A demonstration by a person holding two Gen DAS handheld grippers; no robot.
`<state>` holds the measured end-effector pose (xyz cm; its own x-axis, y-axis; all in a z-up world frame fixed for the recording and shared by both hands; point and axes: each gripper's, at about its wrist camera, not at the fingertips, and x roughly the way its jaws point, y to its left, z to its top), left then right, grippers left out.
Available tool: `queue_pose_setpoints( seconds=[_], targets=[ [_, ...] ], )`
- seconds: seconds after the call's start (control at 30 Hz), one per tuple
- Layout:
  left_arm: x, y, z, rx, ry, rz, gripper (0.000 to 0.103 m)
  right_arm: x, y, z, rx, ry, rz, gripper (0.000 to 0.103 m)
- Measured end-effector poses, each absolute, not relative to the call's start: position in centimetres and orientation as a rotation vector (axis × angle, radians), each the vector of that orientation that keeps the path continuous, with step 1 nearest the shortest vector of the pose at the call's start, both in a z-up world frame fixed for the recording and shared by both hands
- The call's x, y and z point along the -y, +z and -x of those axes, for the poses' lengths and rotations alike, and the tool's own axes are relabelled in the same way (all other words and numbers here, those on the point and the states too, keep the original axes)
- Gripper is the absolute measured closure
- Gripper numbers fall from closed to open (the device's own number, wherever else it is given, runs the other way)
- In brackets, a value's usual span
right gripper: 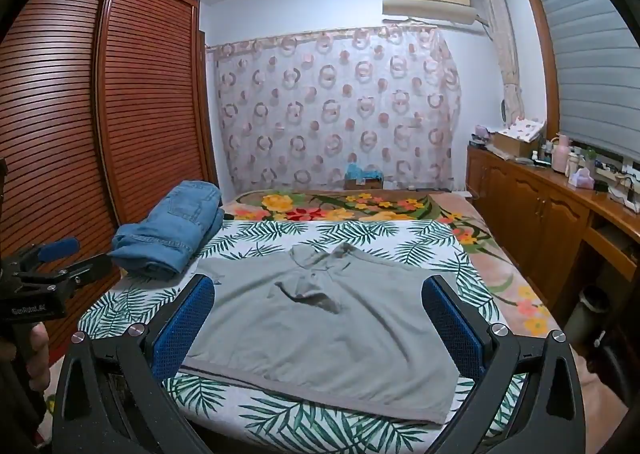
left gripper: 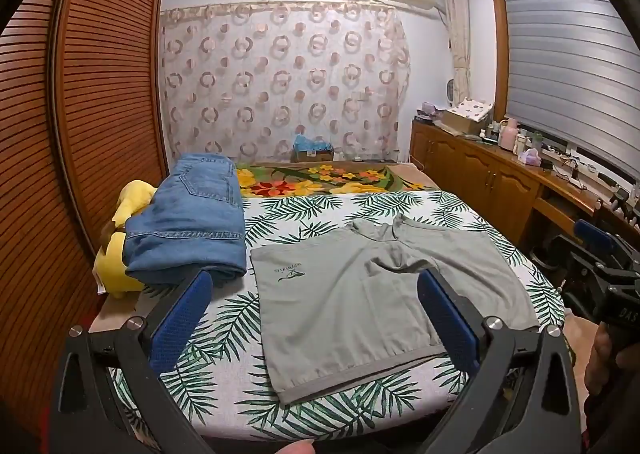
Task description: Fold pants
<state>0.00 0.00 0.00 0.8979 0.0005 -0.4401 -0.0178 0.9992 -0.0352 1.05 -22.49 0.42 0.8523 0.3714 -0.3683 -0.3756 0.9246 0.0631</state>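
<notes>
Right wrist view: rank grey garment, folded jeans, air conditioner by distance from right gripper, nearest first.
1. grey garment, flat on the bed directly ahead of the right gripper.
2. folded jeans, back left.
3. air conditioner, far wall, upper right.

One pair of grey shorts lies flat mid-bed. One folded pair of blue jeans sits at ten o'clock from it. One yellow plush toy lies beside the jeans. Two claws show: the left claw and the right claw, each with two blue pads.
</notes>
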Motion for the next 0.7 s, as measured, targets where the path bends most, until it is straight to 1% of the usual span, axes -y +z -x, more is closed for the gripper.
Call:
queue_pose_setpoints(
  seconds=[0.7],
  targets=[
    [0.02,-0.02,-0.03,-0.45,0.009,0.035,0.0,22.55,0.34,-1.02,-0.379,0.395,0.013,0.0]
  ],
)
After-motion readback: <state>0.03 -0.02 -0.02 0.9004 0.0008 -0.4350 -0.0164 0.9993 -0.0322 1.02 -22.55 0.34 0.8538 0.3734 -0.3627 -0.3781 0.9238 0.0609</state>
